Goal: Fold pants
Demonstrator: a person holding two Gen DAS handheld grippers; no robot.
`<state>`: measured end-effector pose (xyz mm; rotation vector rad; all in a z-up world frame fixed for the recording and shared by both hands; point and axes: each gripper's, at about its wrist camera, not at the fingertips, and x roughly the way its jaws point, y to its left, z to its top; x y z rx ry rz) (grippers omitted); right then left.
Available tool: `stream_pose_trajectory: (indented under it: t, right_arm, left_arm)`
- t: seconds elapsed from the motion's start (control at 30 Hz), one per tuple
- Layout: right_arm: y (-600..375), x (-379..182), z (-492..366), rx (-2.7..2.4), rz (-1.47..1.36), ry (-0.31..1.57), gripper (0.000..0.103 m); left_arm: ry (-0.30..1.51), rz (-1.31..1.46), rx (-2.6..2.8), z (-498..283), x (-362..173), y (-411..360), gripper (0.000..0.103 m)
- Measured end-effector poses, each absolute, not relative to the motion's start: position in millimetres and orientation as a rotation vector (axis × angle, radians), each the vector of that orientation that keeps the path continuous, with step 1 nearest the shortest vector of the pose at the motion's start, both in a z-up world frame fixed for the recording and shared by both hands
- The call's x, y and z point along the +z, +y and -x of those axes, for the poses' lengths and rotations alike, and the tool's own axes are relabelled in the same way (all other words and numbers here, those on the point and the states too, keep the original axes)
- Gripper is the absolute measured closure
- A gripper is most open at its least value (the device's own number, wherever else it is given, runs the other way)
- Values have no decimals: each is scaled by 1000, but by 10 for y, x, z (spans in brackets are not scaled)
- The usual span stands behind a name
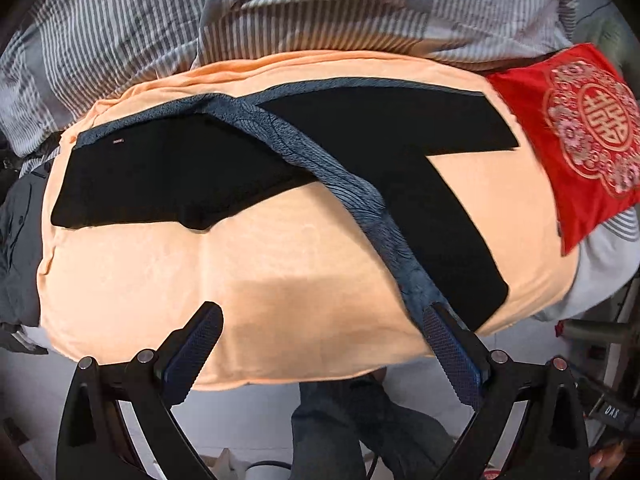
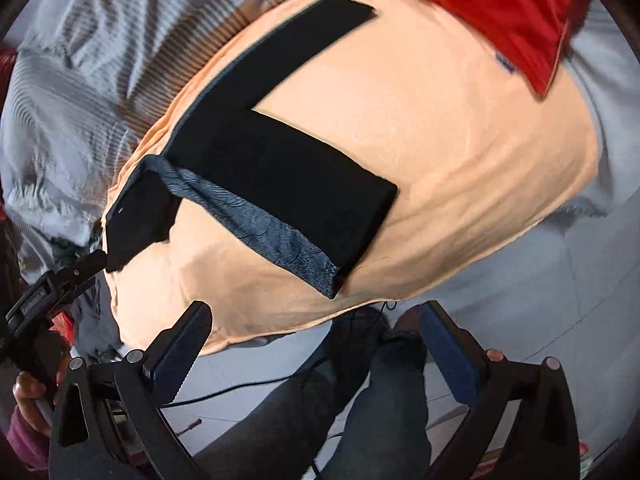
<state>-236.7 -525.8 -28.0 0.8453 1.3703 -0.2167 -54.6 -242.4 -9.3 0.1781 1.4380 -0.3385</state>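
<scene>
Below, both tongs stand spread and empty: the left tongs (image 1: 324, 344) over the near edge of the peach blanket (image 1: 260, 264), its right finger touching the hem of the black pants (image 1: 400, 136); the right tongs (image 2: 316, 340) off that edge, above the person's jeans (image 2: 360, 400). Those pants lie splayed in an L, blue lining (image 1: 352, 192) turned out, bare blanket around, a red cushion (image 1: 576, 136) at the far corner.

Red embroidered cushion (image 1: 576, 136): gold double-happiness sign "囍" in round medallion, readable in left wrist view. Black device at lower right edge of same view (image 1: 610, 414): white letters "DAS". Small white tag on black pants (image 1: 118, 141): too small to read. Left claw body in right wrist view (image 2: 34, 300): white lettering, blurred, illegible.
</scene>
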Motion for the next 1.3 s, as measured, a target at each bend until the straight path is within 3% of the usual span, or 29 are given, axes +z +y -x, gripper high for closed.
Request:
stream_pose_trajectory:
  t: [0.57, 0.7, 0.73, 0.77, 0.83, 0.93, 1.0, 1.07, 1.3]
  right_arm:
    - [-5075, -1108, 2477, -219, -981, 1285, 0]
    - [-5020, -1285, 2363, -179, -960, 1268, 4]
    - [-5002, -1324, 2333, -168, -960, 1265, 11]
    - [-4980, -1352, 2304, -153, -959, 1263, 25]
    - [-4933, -1396, 2262, -126, -949, 1274, 37]
    - [-4873, -1485, 2217, -108, -951, 1295, 43]
    - [-4858, -1558, 2198, -104, -983, 1312, 59]
    - [-4838, -1571, 2155, -86, -1009, 1334, 100]
    - [-5034, -1122, 2009, 35, -1096, 1204, 100]
  left_arm:
    - [1529, -166, -399, 292, -967, -2595, 2]
    - [1536, -171, -437, 278, -1083, -2681, 2]
    - [1537, -176, -442, 274, -1104, -2693, 2]
    - [1540, -181, -447, 268, -1123, -2705, 3]
    - [1549, -181, -457, 254, -1167, -2723, 2]
    - [1561, -182, -469, 228, -1220, -2751, 2]
    - [1563, -187, -478, 214, -1245, -2776, 2]
    - [1562, -193, -490, 193, -1261, -2799, 2]
    - [1586, -75, -504, 35, -1282, -2826, 3]
